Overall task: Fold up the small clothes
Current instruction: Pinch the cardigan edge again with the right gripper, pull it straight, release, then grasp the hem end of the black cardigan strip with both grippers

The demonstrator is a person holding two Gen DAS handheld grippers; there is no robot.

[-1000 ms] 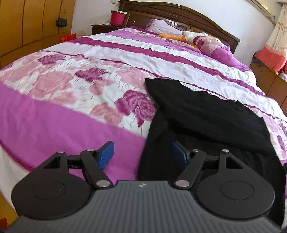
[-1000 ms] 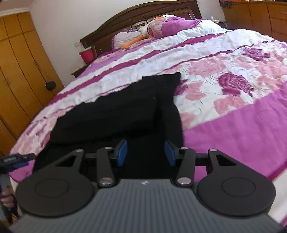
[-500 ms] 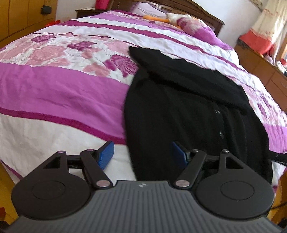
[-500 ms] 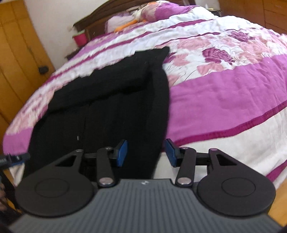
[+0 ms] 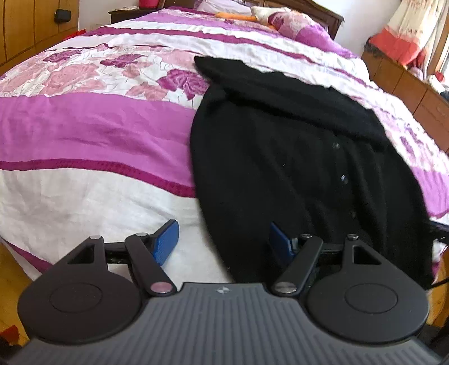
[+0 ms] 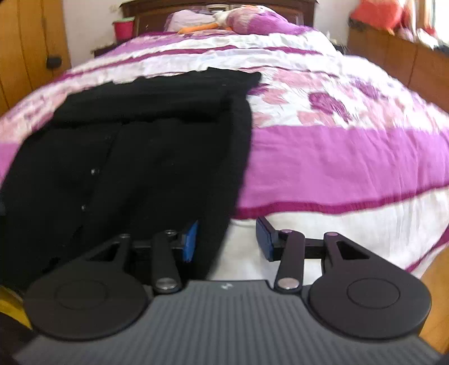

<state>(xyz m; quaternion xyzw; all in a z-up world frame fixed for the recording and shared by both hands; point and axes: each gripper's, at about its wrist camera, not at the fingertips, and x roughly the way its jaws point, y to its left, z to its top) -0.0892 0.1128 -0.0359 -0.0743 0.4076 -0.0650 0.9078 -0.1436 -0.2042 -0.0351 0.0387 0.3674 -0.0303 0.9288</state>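
Observation:
A black buttoned cardigan (image 5: 280, 157) lies spread on the bed, its far part folded over, its near hem hanging over the bed's front edge. It also shows in the right wrist view (image 6: 134, 168). My left gripper (image 5: 224, 241) is open and empty, straddling the cardigan's lower left edge near the hem. My right gripper (image 6: 227, 241) is open and empty, straddling the cardigan's lower right edge.
The bed has a pink, white and floral cover (image 5: 84, 126). Pillows and a soft toy (image 6: 224, 22) lie by the dark headboard. A red bin (image 6: 123, 28) stands on a nightstand. Wooden wardrobes (image 5: 28, 25) stand left, a low cabinet (image 6: 398, 59) right.
Both grippers have pulled back toward the foot of the bed and dropped lower. The cardigan's hem and the bed's front edge have come into view. Both grippers stayed open.

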